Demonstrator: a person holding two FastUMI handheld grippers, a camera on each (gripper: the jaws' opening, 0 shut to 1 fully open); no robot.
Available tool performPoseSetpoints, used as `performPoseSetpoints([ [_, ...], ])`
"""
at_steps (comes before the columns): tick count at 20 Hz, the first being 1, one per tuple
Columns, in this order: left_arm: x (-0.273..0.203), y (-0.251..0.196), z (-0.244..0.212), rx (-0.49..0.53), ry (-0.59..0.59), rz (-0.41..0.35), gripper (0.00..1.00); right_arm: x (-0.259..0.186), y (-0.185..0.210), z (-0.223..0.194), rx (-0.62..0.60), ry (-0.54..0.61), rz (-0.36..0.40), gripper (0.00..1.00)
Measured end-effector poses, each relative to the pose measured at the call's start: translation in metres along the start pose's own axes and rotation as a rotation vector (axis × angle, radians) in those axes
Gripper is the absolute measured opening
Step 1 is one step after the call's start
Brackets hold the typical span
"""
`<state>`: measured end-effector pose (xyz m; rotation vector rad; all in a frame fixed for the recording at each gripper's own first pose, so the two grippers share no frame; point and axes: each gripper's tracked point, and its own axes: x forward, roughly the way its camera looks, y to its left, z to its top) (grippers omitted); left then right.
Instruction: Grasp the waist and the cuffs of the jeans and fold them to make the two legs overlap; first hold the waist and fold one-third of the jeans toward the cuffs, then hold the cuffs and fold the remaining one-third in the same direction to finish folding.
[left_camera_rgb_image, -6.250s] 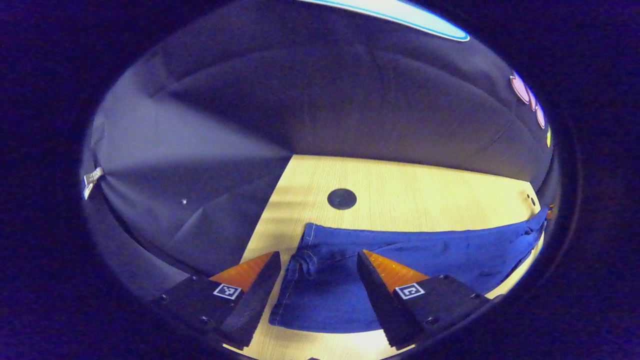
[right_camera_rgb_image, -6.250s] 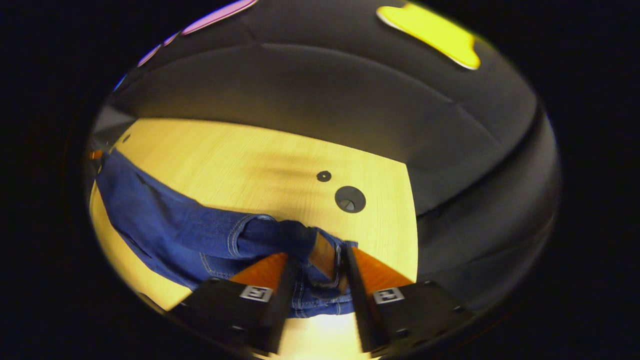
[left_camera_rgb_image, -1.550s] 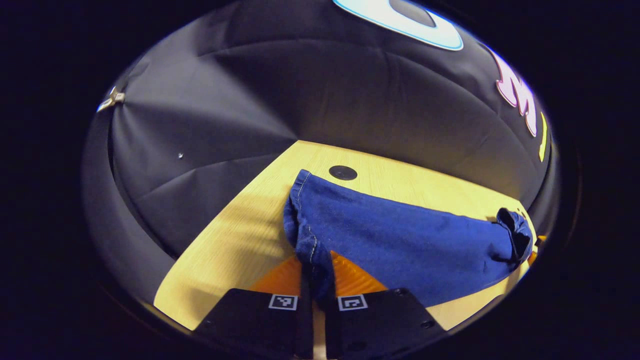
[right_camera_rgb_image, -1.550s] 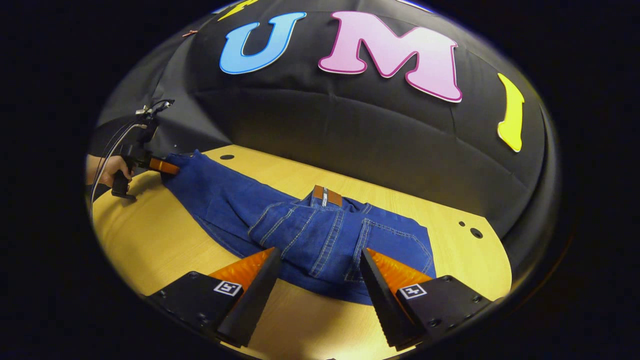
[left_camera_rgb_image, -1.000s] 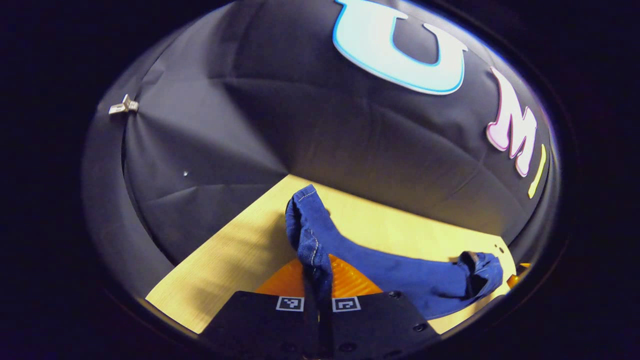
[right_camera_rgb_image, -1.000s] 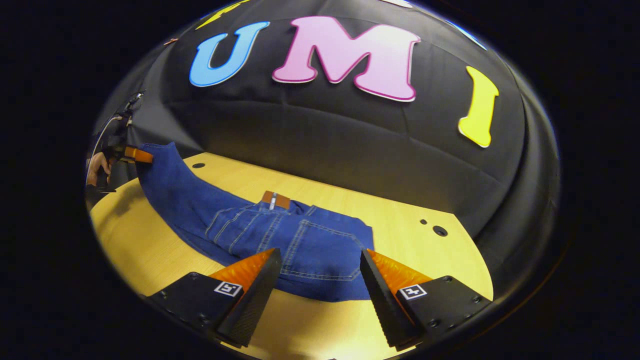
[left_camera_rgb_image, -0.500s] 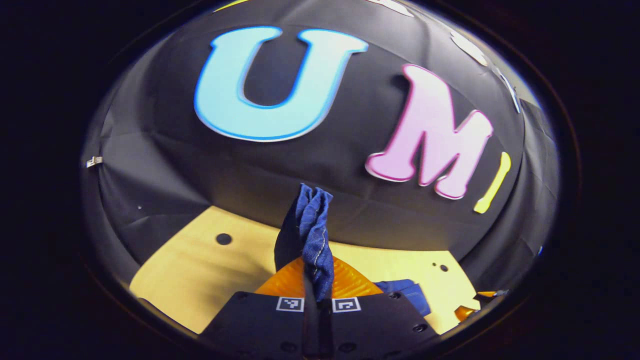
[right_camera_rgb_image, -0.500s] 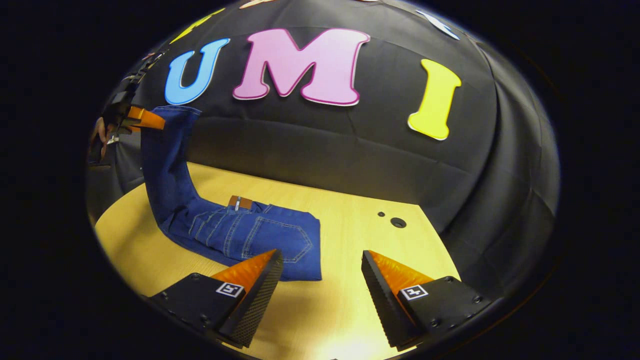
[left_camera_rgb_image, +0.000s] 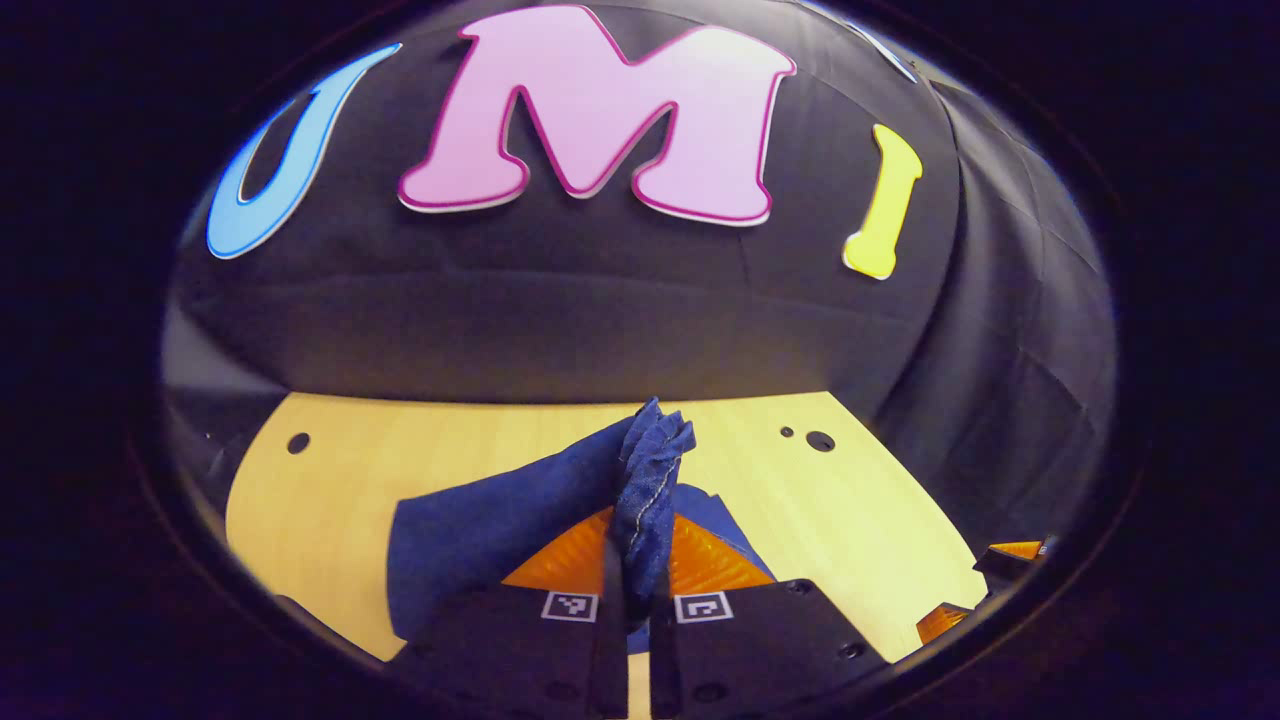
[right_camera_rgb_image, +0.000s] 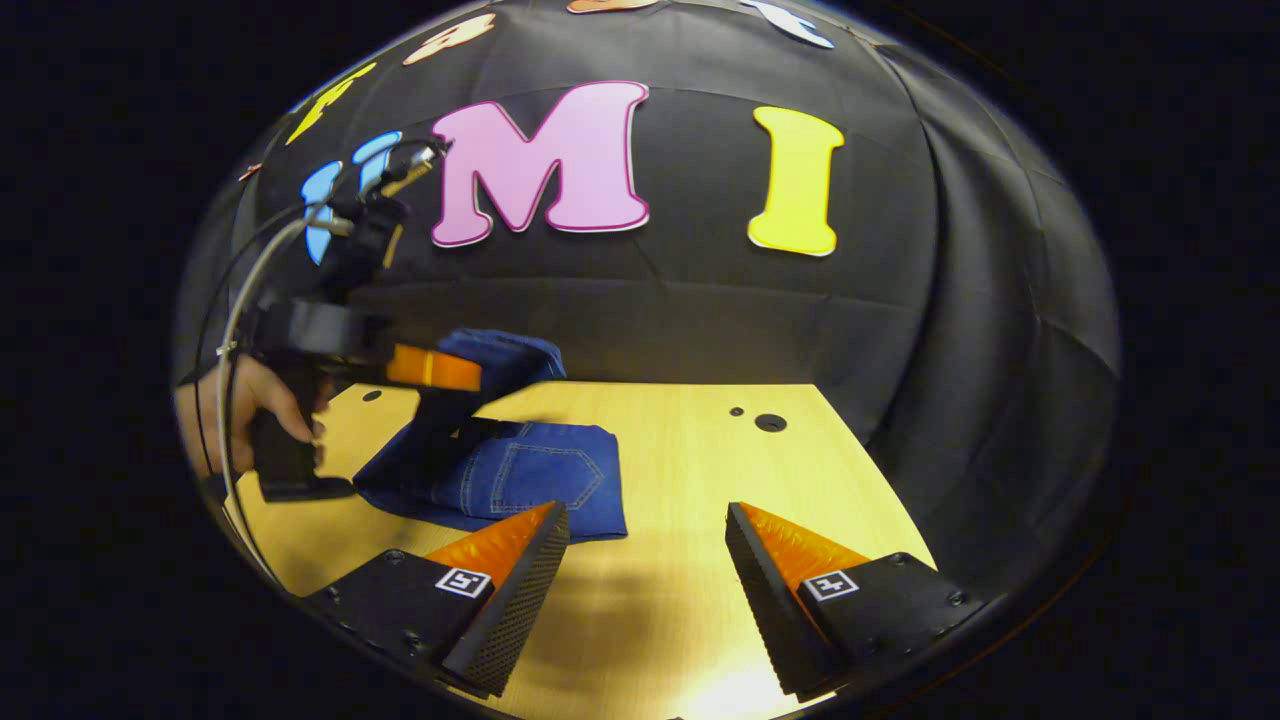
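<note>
The blue jeans (right_camera_rgb_image: 530, 478) lie on the wooden table (right_camera_rgb_image: 700, 470), waist part folded over with a back pocket facing up. My left gripper (left_camera_rgb_image: 632, 545) is shut on the bunched cuffs (left_camera_rgb_image: 655, 448), and the leg (left_camera_rgb_image: 480, 525) trails down to the table on its left. In the right gripper view a hand (right_camera_rgb_image: 240, 405) holds that left gripper (right_camera_rgb_image: 455, 370), which carries the cuffs (right_camera_rgb_image: 505, 352) above the folded part. My right gripper (right_camera_rgb_image: 645, 585) stands open over bare table, just right of the jeans' near corner, with nothing between its fingers.
Small round holes (right_camera_rgb_image: 770, 422) mark the table near its far right corner, and another hole (left_camera_rgb_image: 298, 442) sits at the far left. The black cloth wall (right_camera_rgb_image: 700, 320) closes off the back and right side. A cable (right_camera_rgb_image: 235, 300) runs from the left gripper.
My left gripper has swung the cuffs up and across toward the folded waist part and come lower. The right gripper stayed open and drew off to the jeans' right.
</note>
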<state>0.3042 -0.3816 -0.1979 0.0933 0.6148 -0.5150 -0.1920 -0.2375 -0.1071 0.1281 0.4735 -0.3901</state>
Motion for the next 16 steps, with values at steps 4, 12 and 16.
performPoseSetpoints([
  [4,0.007,-0.050,-0.012,-0.013,0.022,-0.129,0.51,-0.018,-0.037,0.003,0.000,0.002,-0.063,0.97],
  [12,-0.153,-0.016,0.069,0.097,-0.291,-0.056,0.96,-0.068,-0.038,0.067,-0.019,-0.099,-0.073,0.96],
  [16,-0.259,0.014,0.080,0.077,-0.397,0.044,0.96,-0.094,-0.001,0.109,-0.015,-0.189,-0.030,0.96],
])
